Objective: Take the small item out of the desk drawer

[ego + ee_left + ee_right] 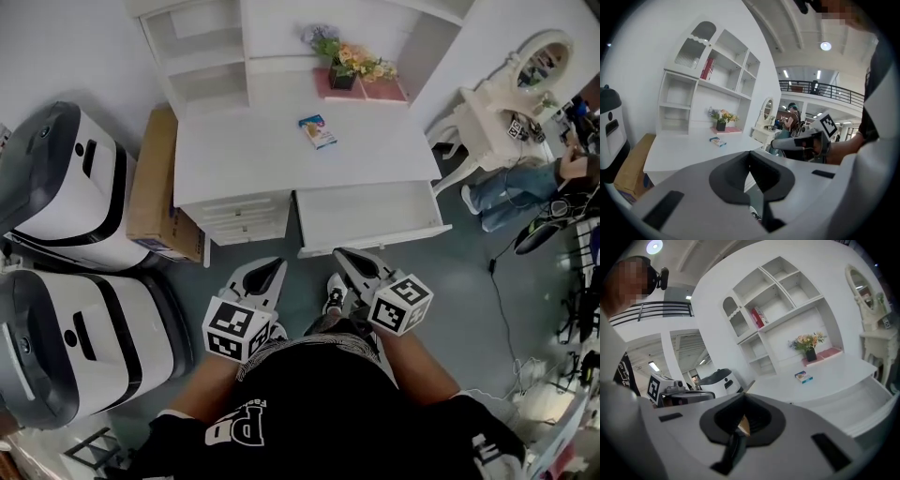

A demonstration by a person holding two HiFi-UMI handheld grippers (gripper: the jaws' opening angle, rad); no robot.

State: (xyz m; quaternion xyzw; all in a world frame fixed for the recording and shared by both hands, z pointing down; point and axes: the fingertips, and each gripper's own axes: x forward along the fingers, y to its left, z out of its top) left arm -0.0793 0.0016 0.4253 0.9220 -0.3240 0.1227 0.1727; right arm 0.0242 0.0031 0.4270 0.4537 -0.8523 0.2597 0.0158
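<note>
The white desk [262, 159] has its right drawer [370, 217] pulled out, and the inside shows bare white. A small colourful box [317, 131] lies on the desk top, also seen in the left gripper view [717, 141] and the right gripper view [803, 377]. My left gripper [272, 265] and right gripper [345, 255] hang side by side in front of the desk, short of the drawer front. Both point at the desk. Each has its jaws together with nothing between them [750, 155] [743, 398].
A flat cardboard box [155, 187] leans at the desk's left side. Two large white-and-black machines [66, 187] [75, 347] stand further left. A flower pot [342, 70] sits at the desk's back. A white vanity table [506, 103] and a seated person [525, 183] are at the right.
</note>
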